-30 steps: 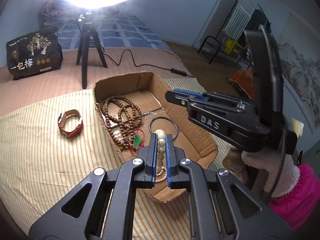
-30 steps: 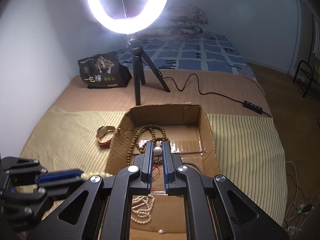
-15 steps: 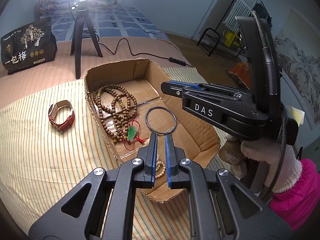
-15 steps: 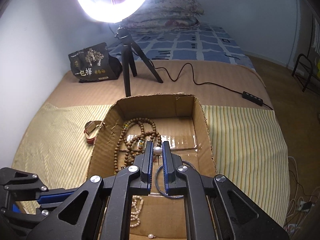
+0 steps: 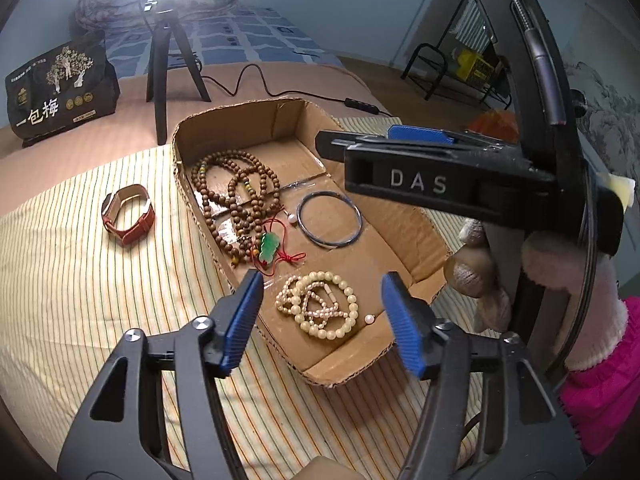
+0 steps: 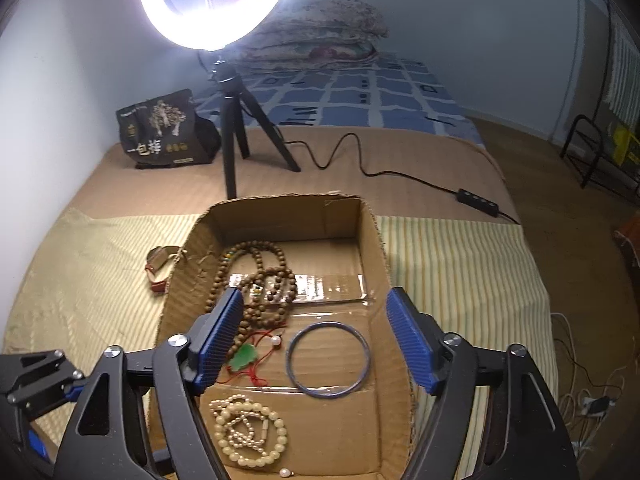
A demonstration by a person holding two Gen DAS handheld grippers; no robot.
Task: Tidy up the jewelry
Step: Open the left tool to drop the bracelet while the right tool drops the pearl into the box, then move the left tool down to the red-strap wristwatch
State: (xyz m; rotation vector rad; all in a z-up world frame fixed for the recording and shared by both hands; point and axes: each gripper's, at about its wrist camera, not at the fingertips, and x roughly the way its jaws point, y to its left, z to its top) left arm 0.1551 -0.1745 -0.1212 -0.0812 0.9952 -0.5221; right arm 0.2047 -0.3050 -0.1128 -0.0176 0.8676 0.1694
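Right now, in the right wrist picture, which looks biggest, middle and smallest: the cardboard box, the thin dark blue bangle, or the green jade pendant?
1. Brown cardboard box, easily biggest.
2. Thin dark blue bangle, middle.
3. Green jade pendant, smallest, though the gripper finger hides part of it.

Home bedroom — bed (image 6: pixel 380 92) with folded quilt (image 6: pixel 320 36), ring light (image 6: pixel 216 4).

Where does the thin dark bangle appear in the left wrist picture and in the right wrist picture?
Left wrist view: the bangle lies flat in the cardboard box, just right of picture centre.
Right wrist view: the bangle lies near the centre, lower down, between the open blue fingers.
Shared landmark: the green pendant, just left of the bangle in both views.
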